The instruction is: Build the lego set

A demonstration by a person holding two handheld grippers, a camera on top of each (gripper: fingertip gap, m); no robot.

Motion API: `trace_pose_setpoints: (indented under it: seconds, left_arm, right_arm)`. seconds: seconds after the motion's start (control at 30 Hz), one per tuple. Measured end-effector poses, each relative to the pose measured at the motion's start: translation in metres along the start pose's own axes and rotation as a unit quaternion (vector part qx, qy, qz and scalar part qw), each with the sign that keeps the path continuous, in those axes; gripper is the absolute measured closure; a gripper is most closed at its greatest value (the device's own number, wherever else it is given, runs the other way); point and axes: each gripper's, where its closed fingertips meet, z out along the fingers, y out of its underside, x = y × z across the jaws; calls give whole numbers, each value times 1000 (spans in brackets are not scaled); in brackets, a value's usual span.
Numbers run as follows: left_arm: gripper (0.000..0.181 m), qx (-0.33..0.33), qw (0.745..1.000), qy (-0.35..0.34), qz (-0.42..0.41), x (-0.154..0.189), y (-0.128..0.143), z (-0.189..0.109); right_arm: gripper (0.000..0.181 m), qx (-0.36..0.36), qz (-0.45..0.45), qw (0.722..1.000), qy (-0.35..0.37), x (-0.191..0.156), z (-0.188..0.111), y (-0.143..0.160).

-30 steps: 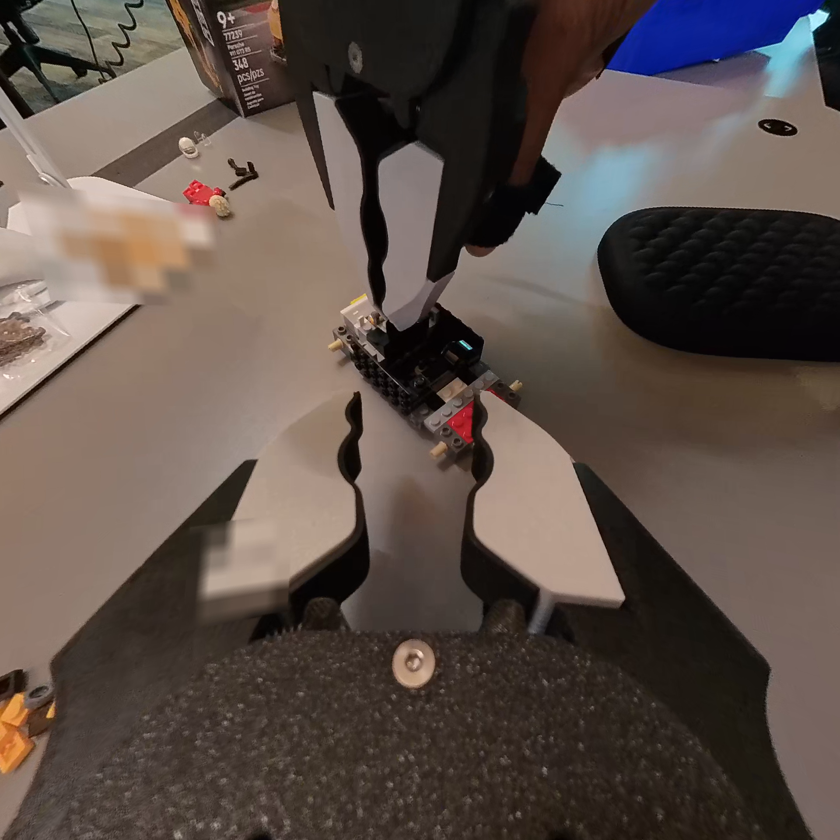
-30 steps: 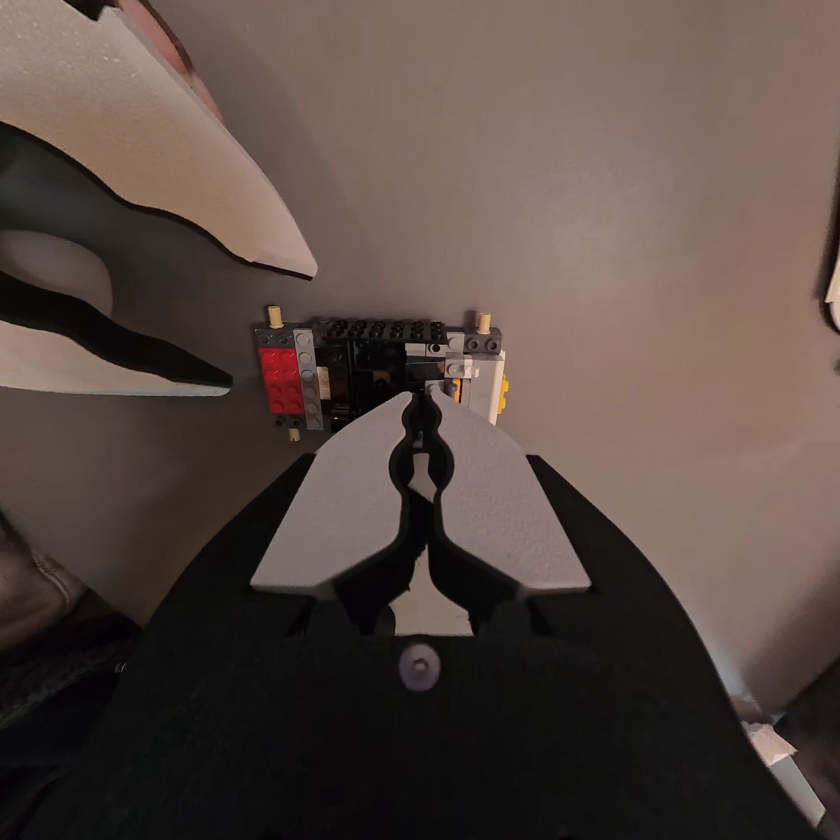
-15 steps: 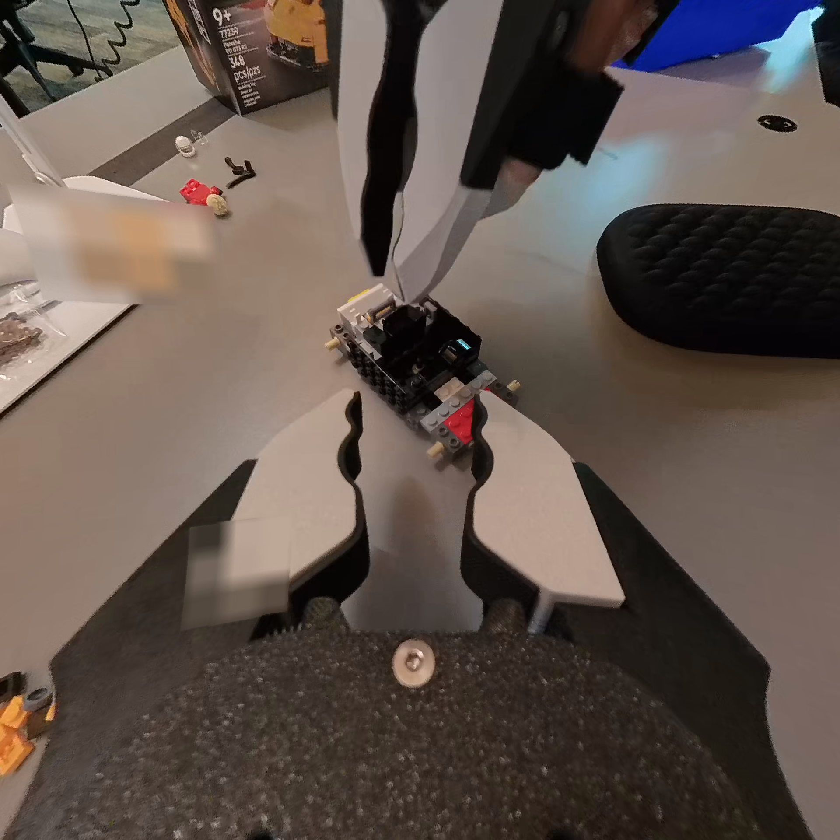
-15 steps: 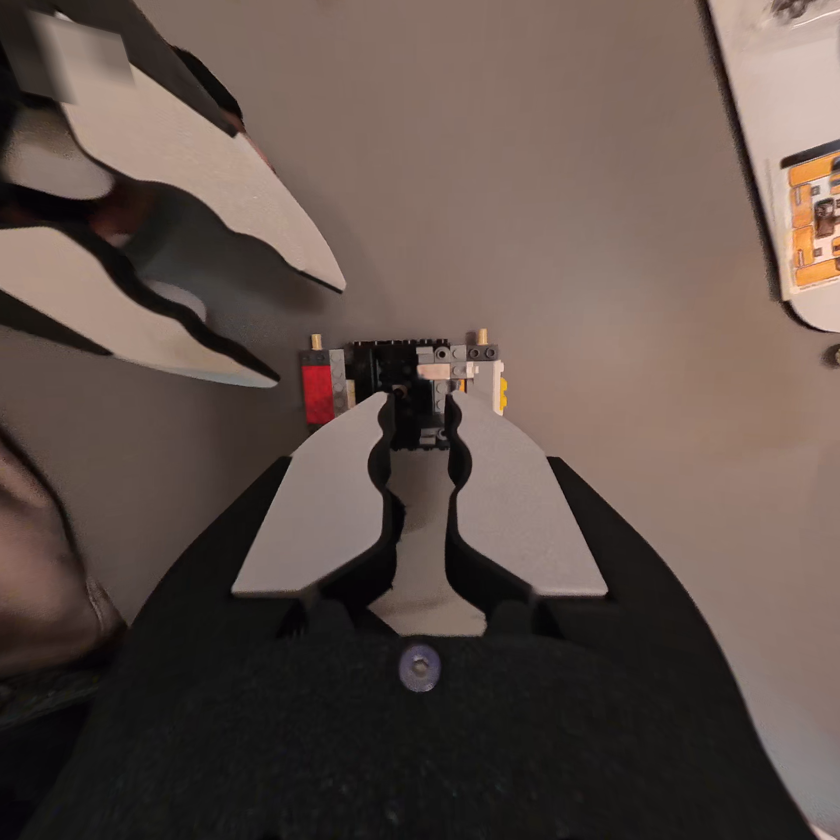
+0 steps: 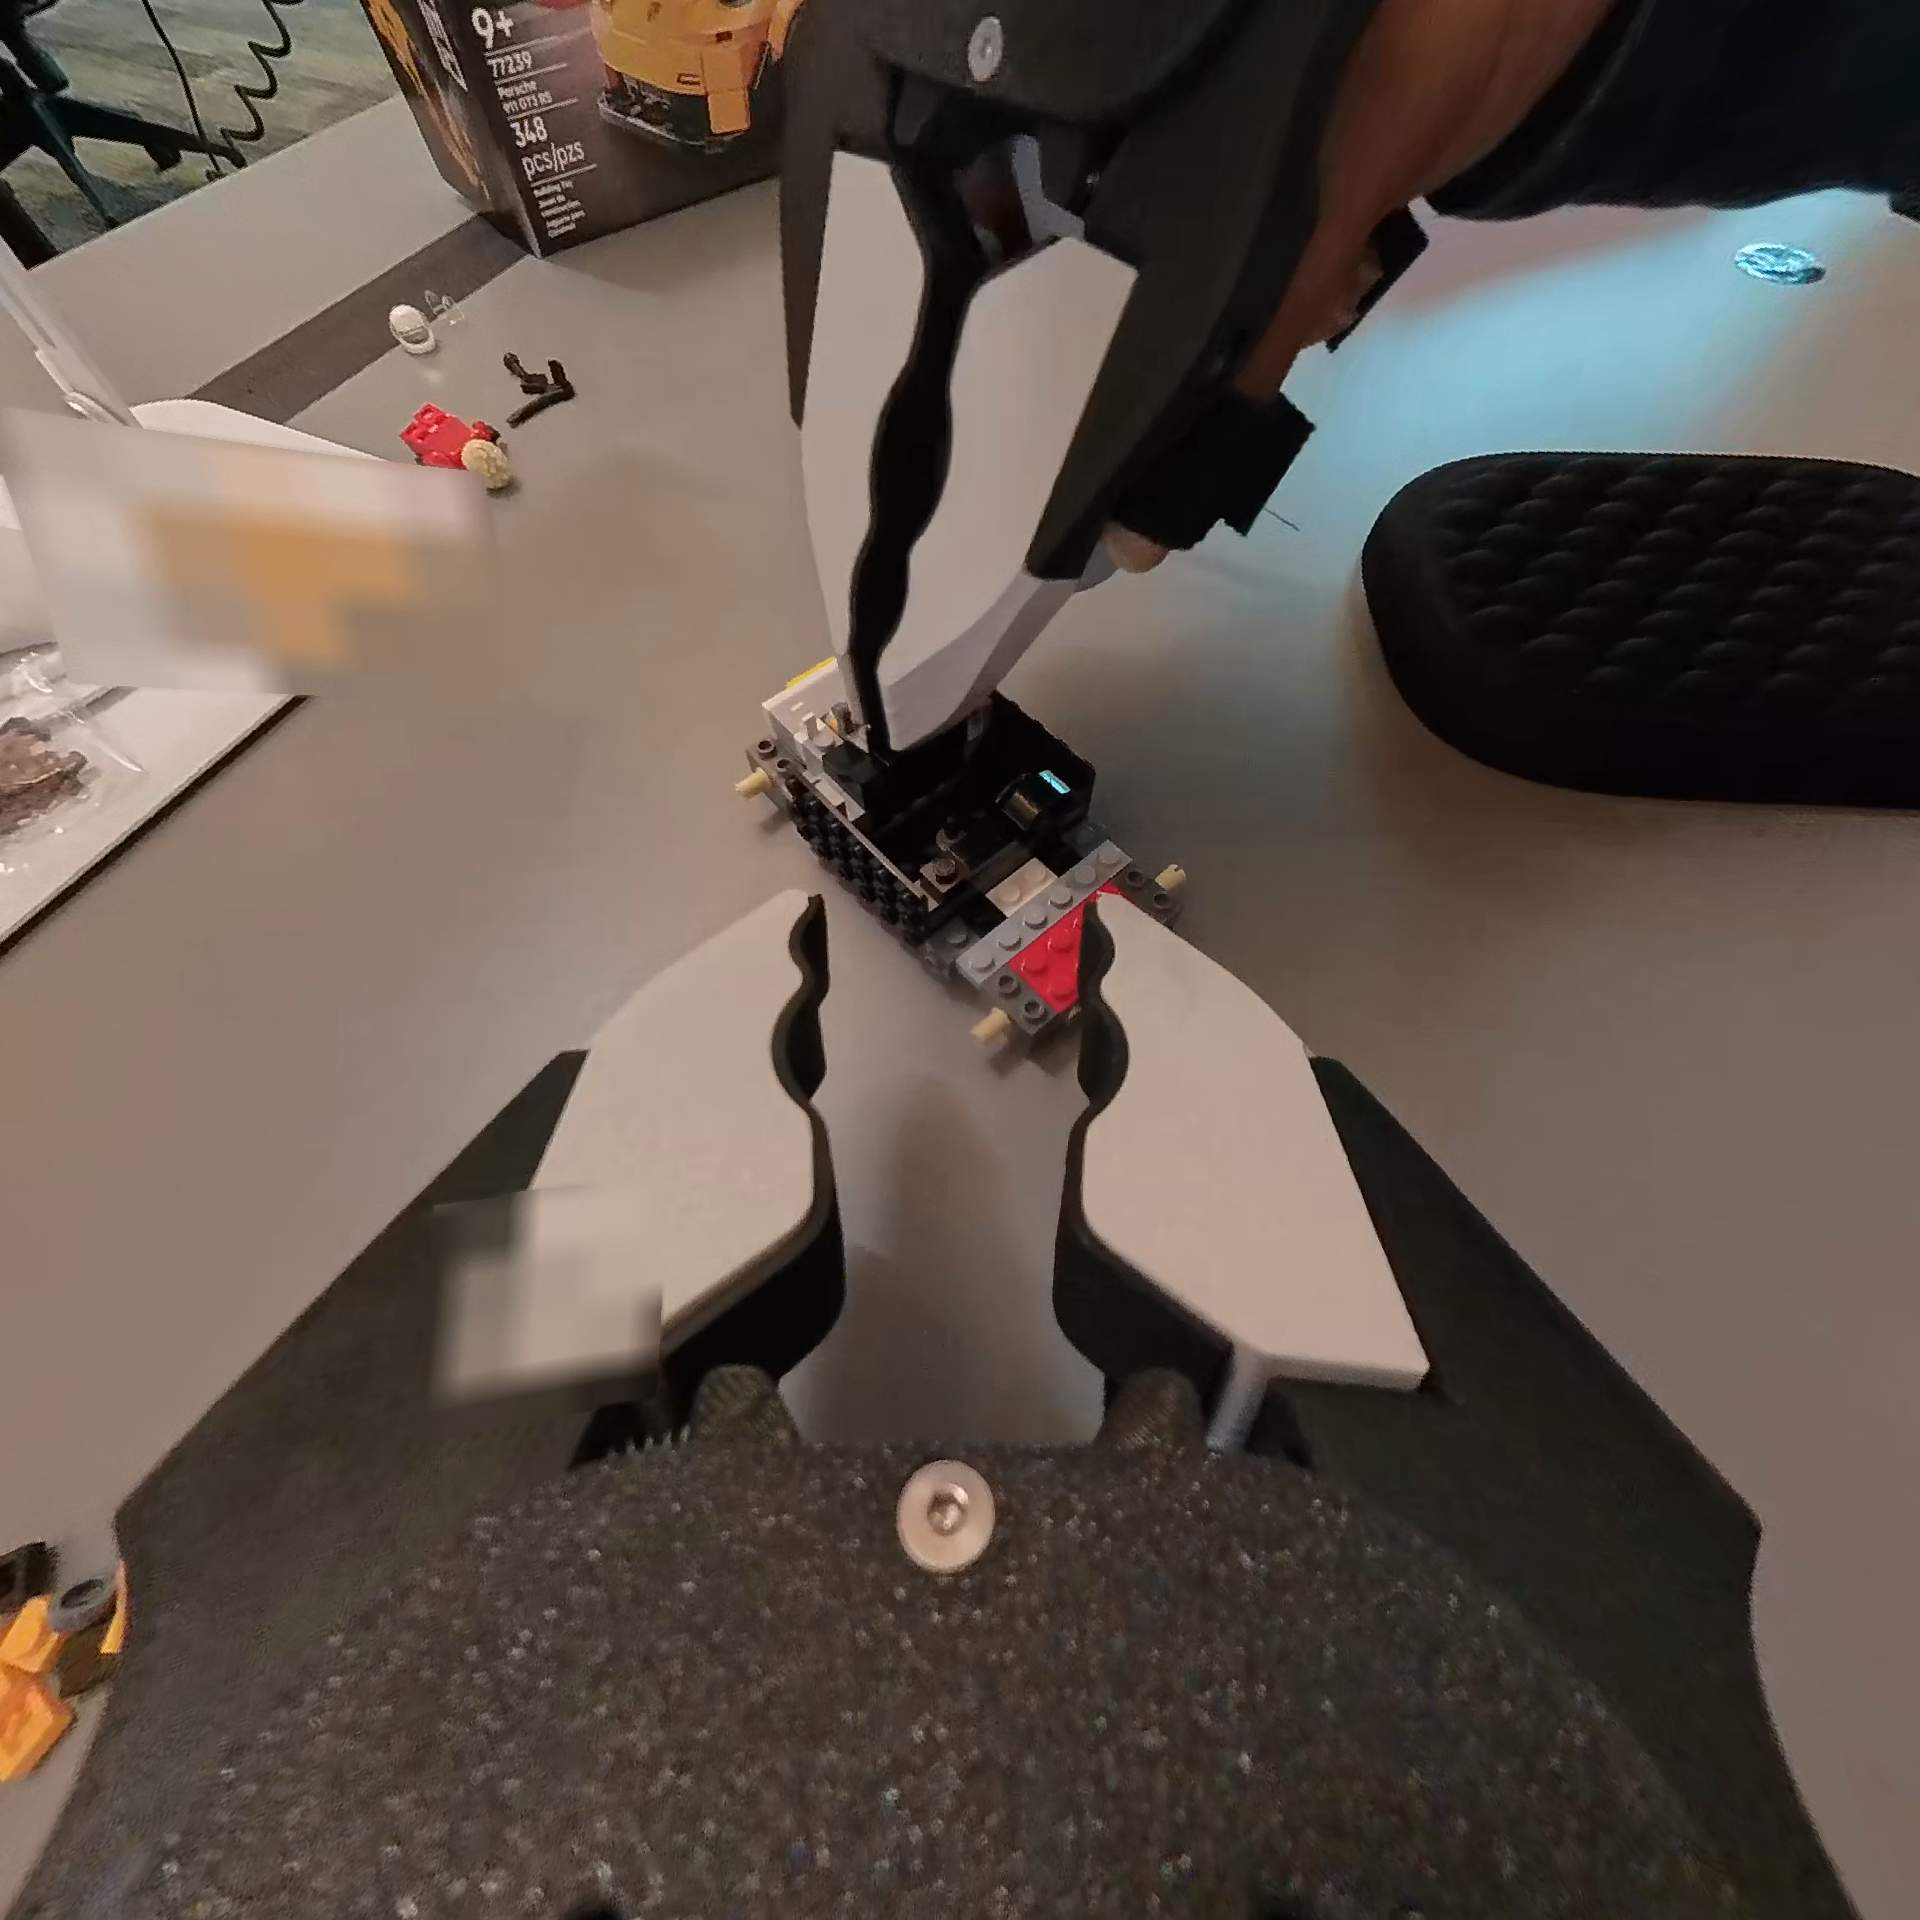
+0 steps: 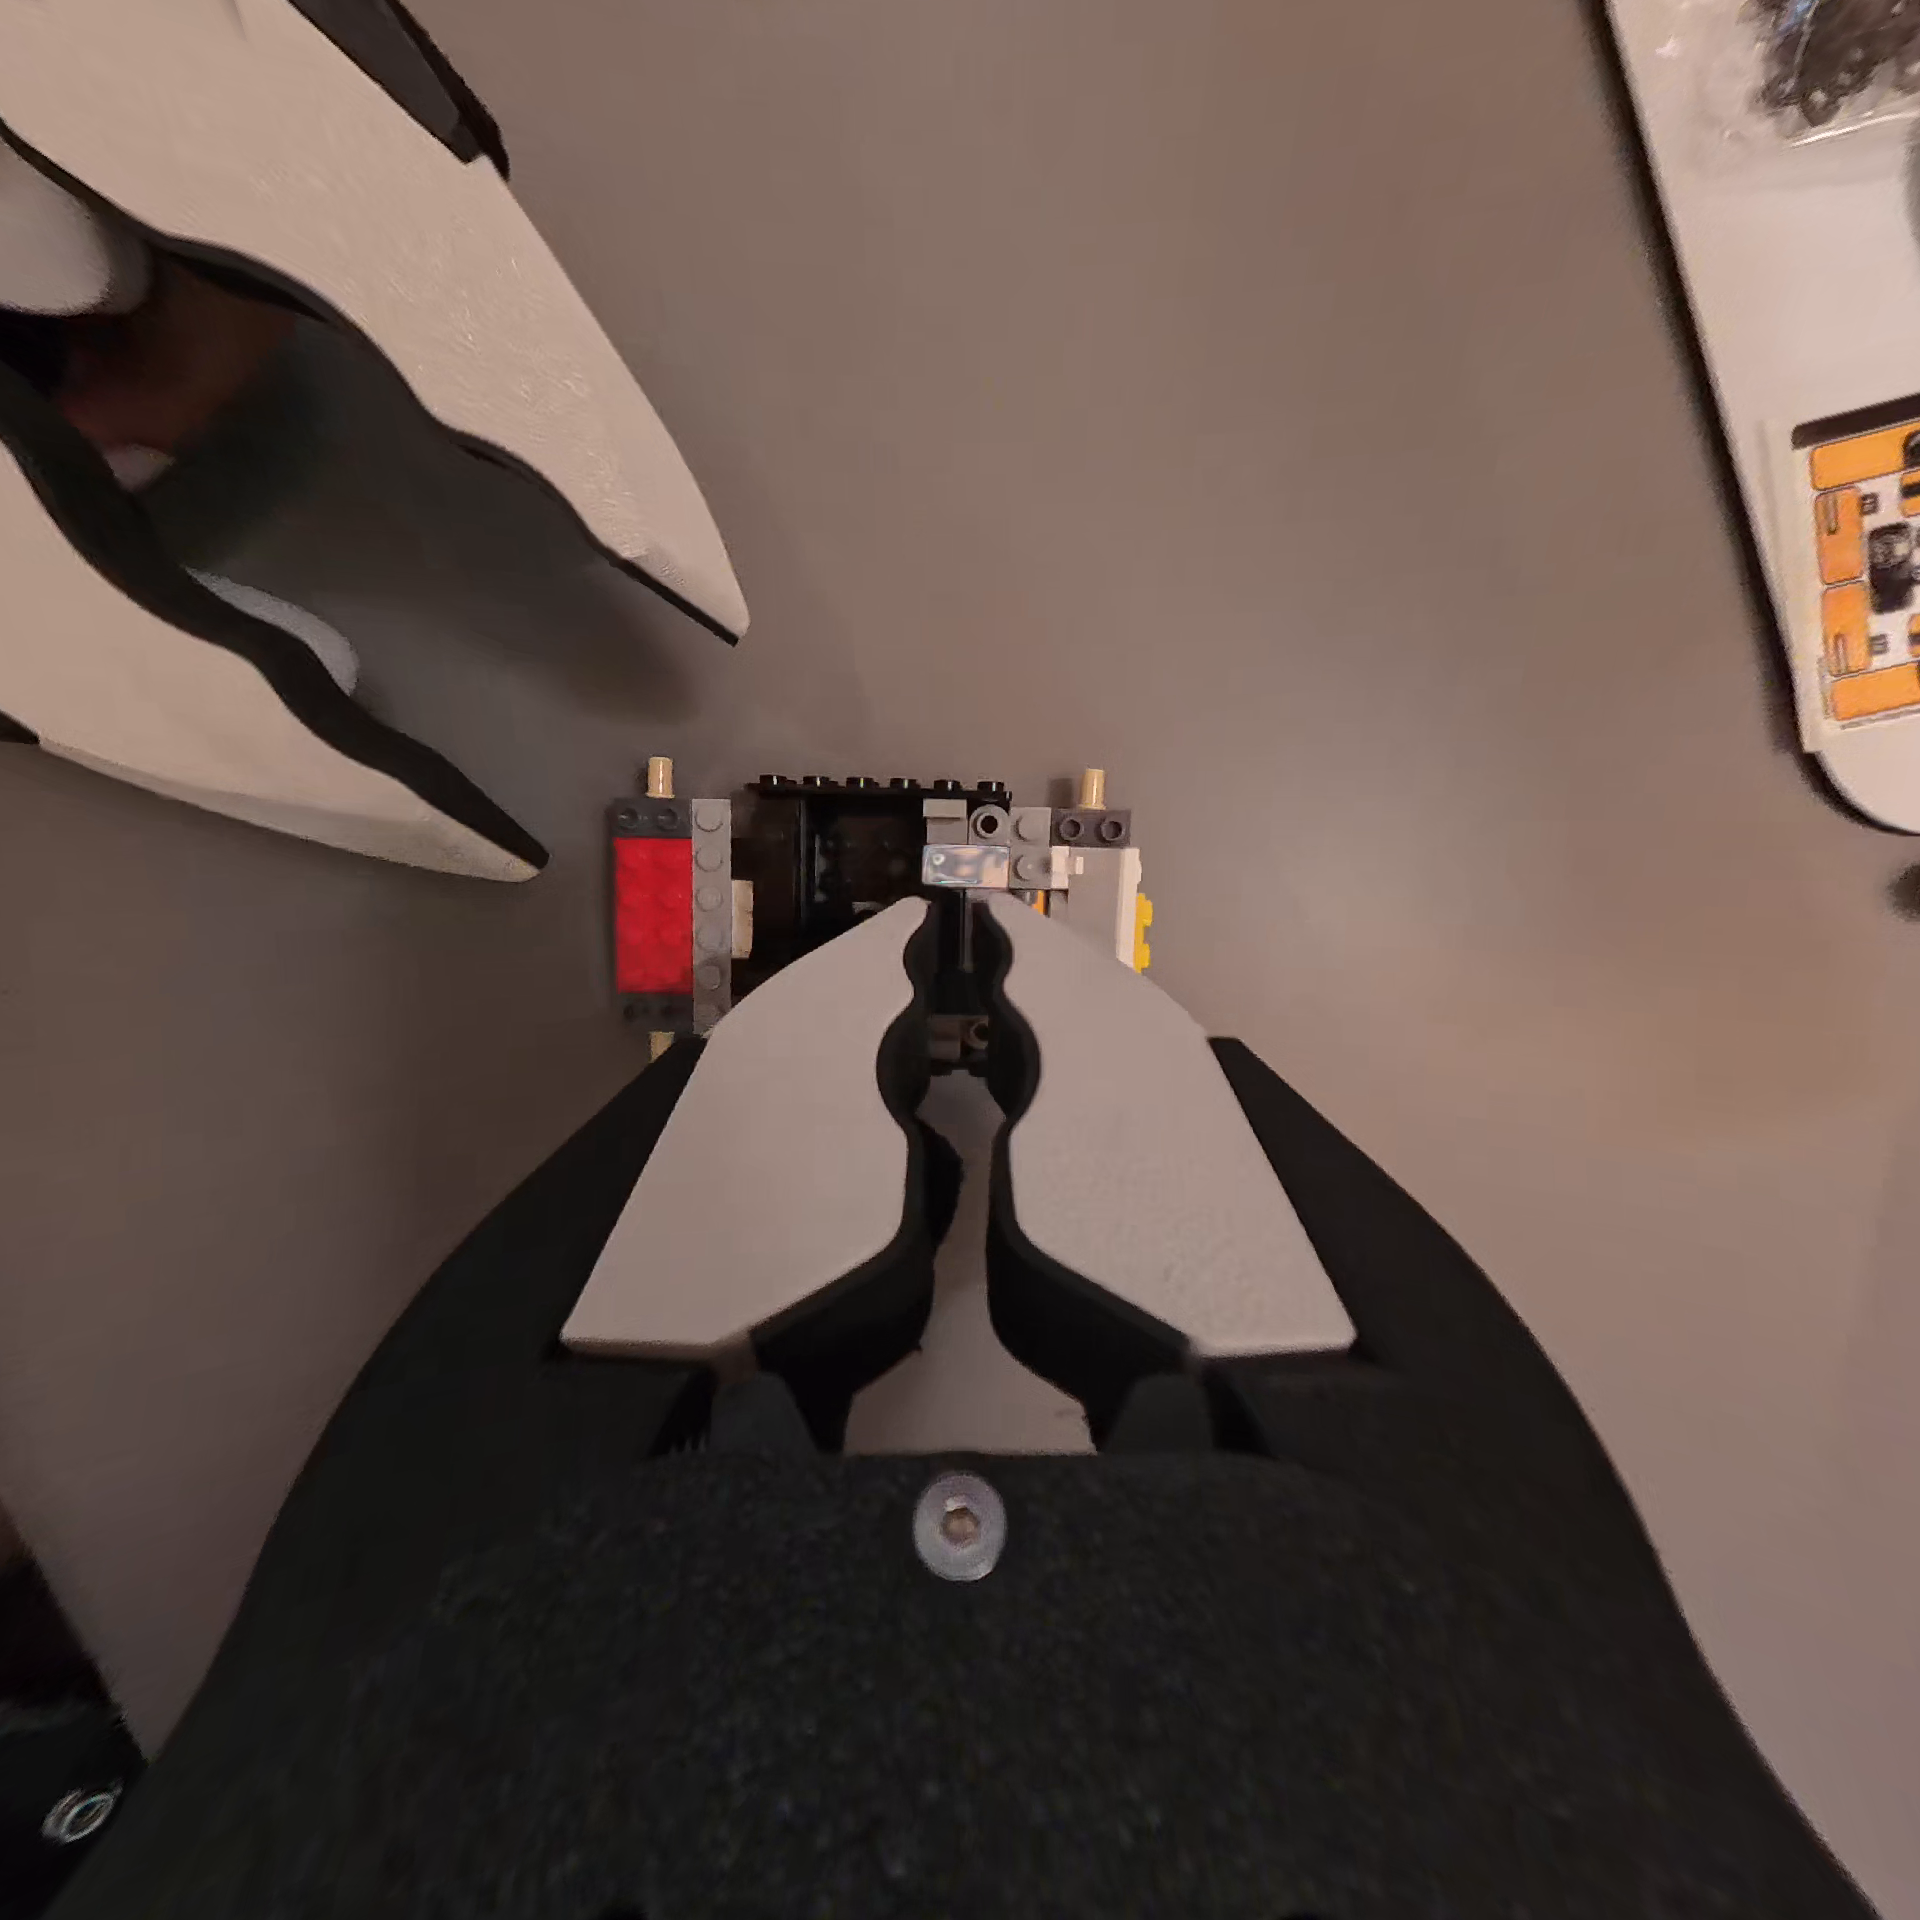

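Note:
The lego model (image 5: 940,831), a small black and grey car chassis with a red plate at one end, lies on the grey table (image 5: 1455,1143). It also shows in the right wrist view (image 6: 831,862). My right gripper (image 6: 956,906) comes down on it from above. Its jaws are nearly closed, with the tips around a thin black part near the white and yellow end. In the left wrist view the right gripper (image 5: 873,727) stands steeply over the model. My left gripper (image 5: 954,925) is open and empty, low at the red end, and also shows in the right wrist view (image 6: 634,743).
The set's box (image 5: 582,104) stands at the back. Small loose pieces (image 5: 457,442) lie near it. A black padded rest (image 5: 1662,623) is at the right. A white board with an instruction sheet (image 6: 1860,582) and a parts bag (image 6: 1829,62) lies beside the model. Orange pieces (image 5: 42,1683) lie near my left gripper. Tip to tip, the grippers are about 6 cm apart. Left tips and right tips are each some 20 cm from the black padded rest (image 5: 1662,623).
My right gripper was shut on the model, then lifted off and opened. It has now come back down onto the model with its jaws narrowed. My left gripper has stayed put.

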Motion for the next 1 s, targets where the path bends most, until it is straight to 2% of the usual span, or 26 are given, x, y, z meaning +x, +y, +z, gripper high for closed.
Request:
trace_pose_setpoints:
  seconds: [0.37, 0.57, 0.7, 0.83, 0.93, 1.0]
  left_arm:
    - [135, 0, 1000, 0, 1, 0, 0, 0]
    - [135, -2, 1000, 1, 0, 1, 1, 0]
    - [135, 0, 1000, 2, -2, 0, 0, 0]
    - [135, 0, 1000, 4, -5, 0, 0, 0]
    - [134, -2, 1000, 6, -1, 2, 0, 1]
    - [133, -7, 1000, 9, 10, 4, 1, 3]
  right_arm:
    - [181, -100, 1, 995, -9, -2, 2, 2]
    - [181, -106, -17, 994, 6, -2, 2, 2]
    - [181, -69, -19, 997, 9, -1, -1, -1]
    - [154, 28, -63, 997, -38, -1, -33, -22]
    - [119, 24, -180, 982, -58, 11, -34, 0]
    - [107, 17, -215, 971, -103, 13, -25, 15]
